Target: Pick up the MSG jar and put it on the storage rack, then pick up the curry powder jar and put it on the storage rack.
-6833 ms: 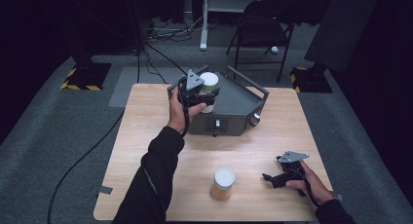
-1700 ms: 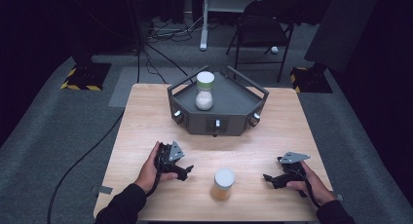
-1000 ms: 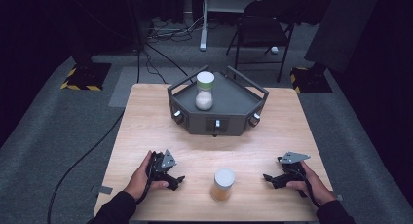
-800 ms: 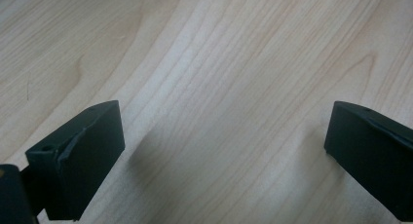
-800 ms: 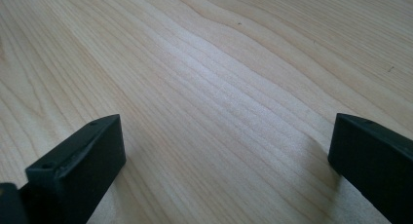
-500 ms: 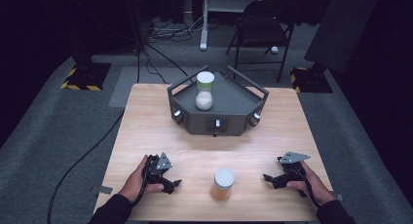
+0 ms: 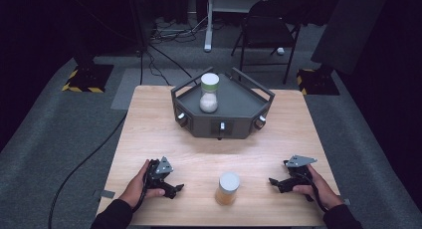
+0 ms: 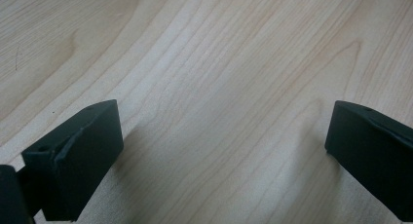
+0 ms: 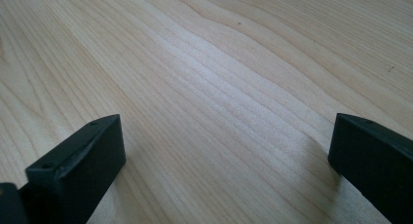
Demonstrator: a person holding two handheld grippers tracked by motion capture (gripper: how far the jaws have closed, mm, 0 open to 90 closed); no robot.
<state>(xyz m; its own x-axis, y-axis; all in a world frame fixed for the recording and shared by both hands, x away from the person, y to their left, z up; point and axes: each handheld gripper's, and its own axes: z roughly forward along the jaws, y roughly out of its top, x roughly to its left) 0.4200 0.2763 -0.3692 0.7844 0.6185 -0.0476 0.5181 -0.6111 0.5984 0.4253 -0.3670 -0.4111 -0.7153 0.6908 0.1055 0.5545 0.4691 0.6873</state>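
My left gripper [image 7: 171,187] and right gripper [image 7: 278,181] rest low on the pale wooden table [image 7: 149,124], jaws spread wide with only bare wood between them. The white-lidded jar of amber contents [image 7: 228,188] stands between them, untouched. Another white-capped jar [image 7: 209,92] stands in the dark grey angular tray [image 7: 239,122] at the far side.

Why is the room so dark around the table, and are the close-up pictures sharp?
High view: light falls mainly on the wooden table, the floor beyond fading to black. Left gripper view: wood grain crisp, a soft shadow beside each black jaw. Right gripper view: a pale sheen of glare runs across the wood between the jaws.
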